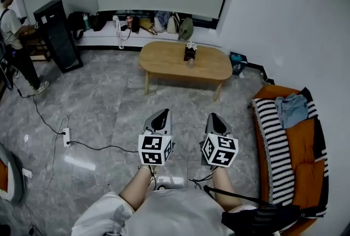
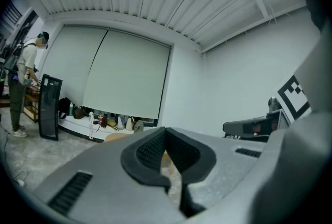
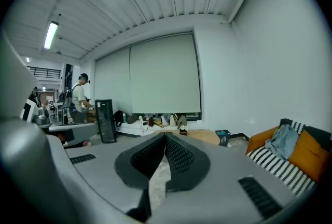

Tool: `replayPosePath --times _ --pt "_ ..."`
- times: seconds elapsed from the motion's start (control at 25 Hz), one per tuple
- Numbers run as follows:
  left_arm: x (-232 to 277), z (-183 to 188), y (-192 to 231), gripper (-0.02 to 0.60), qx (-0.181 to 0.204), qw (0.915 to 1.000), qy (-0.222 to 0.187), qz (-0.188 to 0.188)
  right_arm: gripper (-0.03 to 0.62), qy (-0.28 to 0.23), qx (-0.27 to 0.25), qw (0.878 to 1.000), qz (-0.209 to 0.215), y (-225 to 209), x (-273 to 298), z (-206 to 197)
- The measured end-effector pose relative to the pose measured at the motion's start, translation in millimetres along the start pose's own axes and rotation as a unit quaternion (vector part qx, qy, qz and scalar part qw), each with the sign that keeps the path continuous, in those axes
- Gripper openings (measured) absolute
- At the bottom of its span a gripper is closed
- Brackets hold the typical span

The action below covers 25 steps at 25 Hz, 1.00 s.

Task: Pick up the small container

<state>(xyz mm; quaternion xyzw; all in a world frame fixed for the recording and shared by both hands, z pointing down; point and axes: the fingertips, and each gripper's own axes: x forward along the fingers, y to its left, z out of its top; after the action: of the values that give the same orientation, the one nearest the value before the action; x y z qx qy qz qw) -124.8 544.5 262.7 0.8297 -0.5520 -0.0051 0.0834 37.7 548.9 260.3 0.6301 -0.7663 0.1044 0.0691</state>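
A small clear container (image 1: 190, 63) stands on the oval wooden coffee table (image 1: 164, 63) across the room, just in front of a dark tissue box (image 1: 190, 52). Both grippers are held close to my body, far short of the table, and point toward it. My left gripper (image 1: 161, 115) has its jaws together with nothing between them, as the left gripper view also shows (image 2: 166, 130). My right gripper (image 1: 214, 118) is likewise shut and empty (image 3: 165, 135). In the right gripper view the table (image 3: 207, 137) and tissue box (image 3: 182, 131) appear just beyond the fingertips.
An orange sofa (image 1: 302, 145) with a striped blanket runs along the right wall. A power strip and cable (image 1: 66, 137) lie on the grey floor at left. A black cabinet (image 1: 57, 33) and a person (image 1: 13, 38) are far left. Bags (image 1: 158, 22) line the window ledge.
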Motion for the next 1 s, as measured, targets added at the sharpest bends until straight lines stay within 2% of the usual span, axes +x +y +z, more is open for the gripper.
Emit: replayPosePath --times 0.48,0.76,1.0 --pt "28.5 -15.4 18.5 0.008 -0.017 0.9997 0.016 0.006 0.025 0.026 0.006 0.999 -0.023 -17.1 22.4 -13.6" --pt "72.0 -15.3 28.0 0.008 -0.011 0.9996 0.024 0.010 0.023 0.032 0.012 0.999 -0.019 -37.1 68.9 -6.7" --pt "125.4 -0.1 30.0 0.008 -0.002 0.9997 0.018 0.016 0.025 0.027 0.018 0.999 -0.010 -64.2 114.9 11.2"
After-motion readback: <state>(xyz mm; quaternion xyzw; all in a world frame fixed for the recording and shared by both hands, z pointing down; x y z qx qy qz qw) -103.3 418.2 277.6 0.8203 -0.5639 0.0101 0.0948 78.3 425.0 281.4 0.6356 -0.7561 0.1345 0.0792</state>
